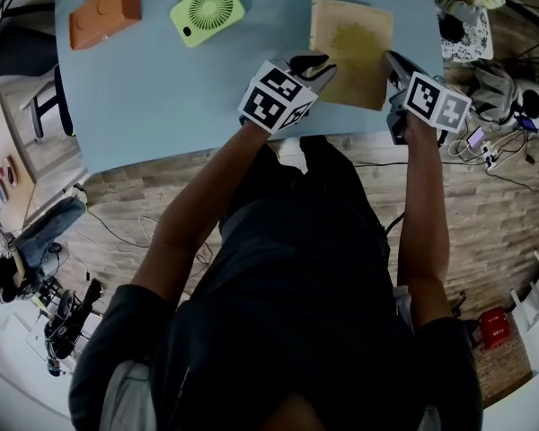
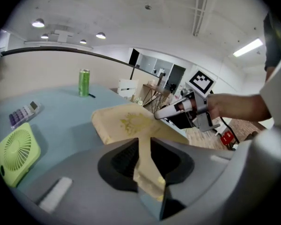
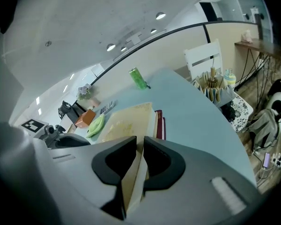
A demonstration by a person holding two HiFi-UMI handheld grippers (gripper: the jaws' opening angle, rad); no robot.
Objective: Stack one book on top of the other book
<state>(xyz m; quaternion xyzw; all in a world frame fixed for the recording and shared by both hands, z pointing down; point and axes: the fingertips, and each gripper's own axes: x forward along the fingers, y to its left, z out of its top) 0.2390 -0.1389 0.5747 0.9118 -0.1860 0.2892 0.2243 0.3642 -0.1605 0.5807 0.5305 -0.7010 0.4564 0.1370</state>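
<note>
desk: a light blue desk [image 1: 162, 88] was seen from above, with a wood-pattern floor [image 1: 485, 223] beyond its near edge.
tan book: a tan book [image 1: 350, 50] was gripped from both sides over the near right part of the desk. in the left gripper view its far corner was seen lifted a little, with shadow beneath it.
left tongs: the left tongs [image 1: 316, 64] were shut narrow on the tan book's near left edge, and the cover was seen pinched between the jaws.
right tongs: the right tongs [image 1: 393, 61] were clamped on the tan book's right edge, with the page block seen between the jaws.
dark red book: a dark red book [image 3: 160, 122] was seen as a thin strip just under the tan book's right side. whether the two touched could not be told.
green fan: a small green fan [image 1: 207, 10] lay flat, well left of the books.
orange box: an orange box [image 1: 105, 12] lay beside the fan, further left.
green can: a green can [image 2: 84, 82] stood upright at the desk's far side.
calculator: a calculator [image 2: 22, 114] lay near the fan.
</note>
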